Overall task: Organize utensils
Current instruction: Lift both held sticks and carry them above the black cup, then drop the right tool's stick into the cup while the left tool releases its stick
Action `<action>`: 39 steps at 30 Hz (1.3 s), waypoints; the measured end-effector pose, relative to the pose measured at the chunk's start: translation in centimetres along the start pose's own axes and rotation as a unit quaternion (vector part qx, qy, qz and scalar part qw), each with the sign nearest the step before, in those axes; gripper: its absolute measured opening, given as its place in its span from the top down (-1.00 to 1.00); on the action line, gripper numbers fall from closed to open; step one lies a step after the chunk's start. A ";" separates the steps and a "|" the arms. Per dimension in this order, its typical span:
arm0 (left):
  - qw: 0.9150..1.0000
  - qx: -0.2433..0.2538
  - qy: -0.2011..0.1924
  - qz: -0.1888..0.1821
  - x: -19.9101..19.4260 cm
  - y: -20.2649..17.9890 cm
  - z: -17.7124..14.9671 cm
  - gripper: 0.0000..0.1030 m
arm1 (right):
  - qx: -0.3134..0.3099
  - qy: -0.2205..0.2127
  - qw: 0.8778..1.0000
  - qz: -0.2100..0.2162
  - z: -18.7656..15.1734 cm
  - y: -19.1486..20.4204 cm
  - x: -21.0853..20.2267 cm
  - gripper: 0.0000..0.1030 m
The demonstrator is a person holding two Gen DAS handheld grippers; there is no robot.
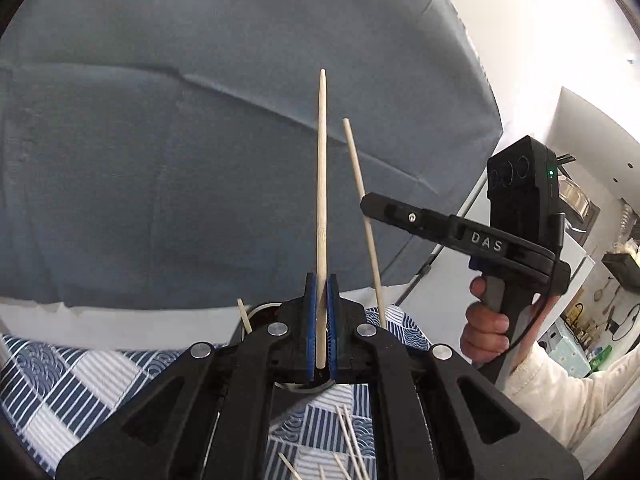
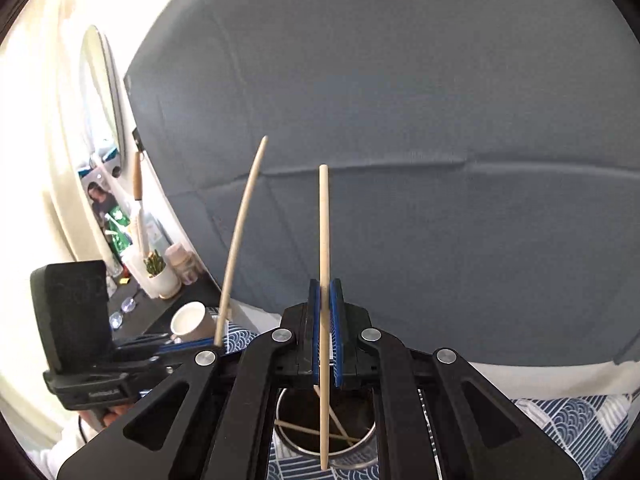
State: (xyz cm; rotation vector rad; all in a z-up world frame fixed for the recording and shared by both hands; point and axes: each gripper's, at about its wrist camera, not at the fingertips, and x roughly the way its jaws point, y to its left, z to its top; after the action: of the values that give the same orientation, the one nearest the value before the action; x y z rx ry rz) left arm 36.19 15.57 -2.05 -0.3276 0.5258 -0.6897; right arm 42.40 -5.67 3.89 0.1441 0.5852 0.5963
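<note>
My left gripper (image 1: 321,280) is shut on a pale wooden chopstick (image 1: 322,184) that stands upright, tip up. My right gripper (image 2: 325,286) is shut on a second chopstick (image 2: 324,264), also upright; its lower end hangs over a round metal holder (image 2: 362,446) with a few chopsticks inside. In the left wrist view the right gripper (image 1: 366,202) holds its chopstick (image 1: 366,216) just right of mine. In the right wrist view the left gripper's fingers (image 2: 188,346) hold the curved-looking chopstick (image 2: 240,232). The holder's rim (image 1: 260,307) peeks out behind the left gripper.
Several loose chopsticks (image 1: 348,444) lie on a blue-and-white patterned cloth (image 1: 72,380). A grey fabric backdrop (image 1: 180,140) stands behind. A shelf at left holds a white cup (image 2: 190,322), a potted plant (image 2: 158,270) and a mirror (image 2: 102,92).
</note>
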 end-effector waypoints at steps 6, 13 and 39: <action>1.000 -0.004 -0.008 -0.026 2.9 2.2 -1.1 0.90 | 0.018 0.009 1.000 -0.003 -1.2 -0.8 2.3 0.91; 0.999 -0.019 -0.004 -0.035 5.2 3.5 -3.0 0.90 | 0.031 0.022 0.999 -0.007 -2.6 -1.5 4.4 0.91; 0.997 0.030 0.072 0.011 4.3 0.8 -6.2 0.90 | 0.053 0.041 0.998 -0.008 -6.2 -1.1 4.3 0.91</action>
State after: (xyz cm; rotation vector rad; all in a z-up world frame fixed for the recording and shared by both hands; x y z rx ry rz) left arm 35.98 12.54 -9.03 -0.2165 0.6431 -0.7091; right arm 42.31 -4.37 -3.64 0.2149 0.6974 0.5586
